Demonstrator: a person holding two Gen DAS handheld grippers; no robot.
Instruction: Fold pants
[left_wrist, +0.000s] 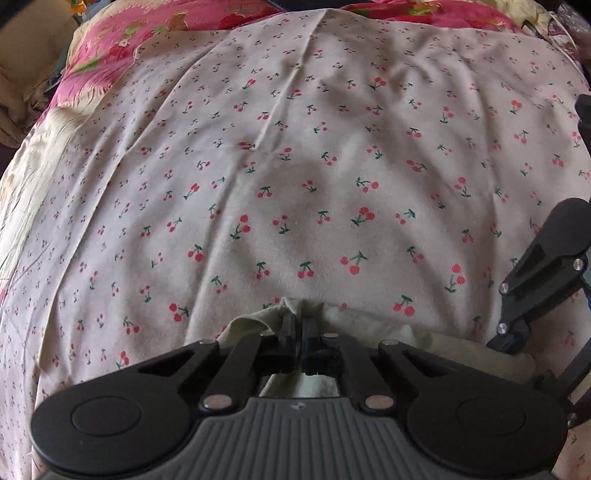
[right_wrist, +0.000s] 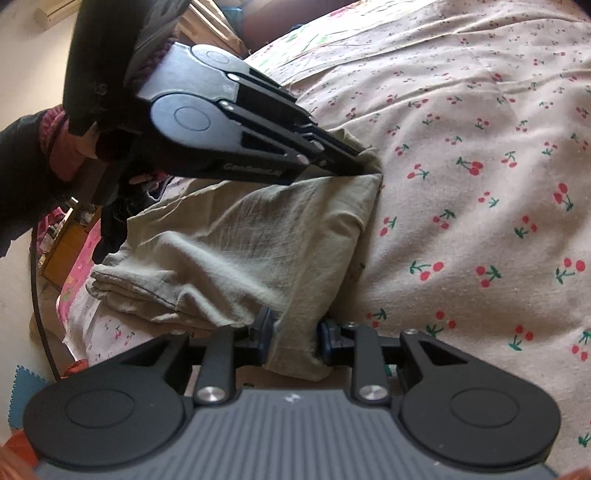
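The pale olive-green crinkled cotton pants (right_wrist: 236, 251) lie bunched on the bed, near its edge, folded into a thick, wrinkled bundle. In the right wrist view the bundle's long axis runs from the rumpled layered end at lower left up toward a pinched corner at upper right. The weave is light and gauzy, with fine creases and a dark stitched seam along one folded layer.

The left gripper (right_wrist: 364, 162) has its jaws pressed together on that upper right corner of the pants, the cloth gathered into a point between them. In its own view the left gripper (left_wrist: 300, 325) shows the two black fingers nearly touching, with a tuft of the pale fabric (left_wrist: 255, 325) squeezed between them.

The right gripper (right_wrist: 295, 332) stands with its jaws partly apart, a hanging strip of the same fabric passing between the blue-padded fingers (right_wrist: 264, 325); the fabric fills the gap, and both pads seem to touch it.

Beneath lies a cream bedsheet printed with small red cherries (left_wrist: 332, 166), softly wrinkled. A pink floral blanket (left_wrist: 122, 48) shows at its far edge.
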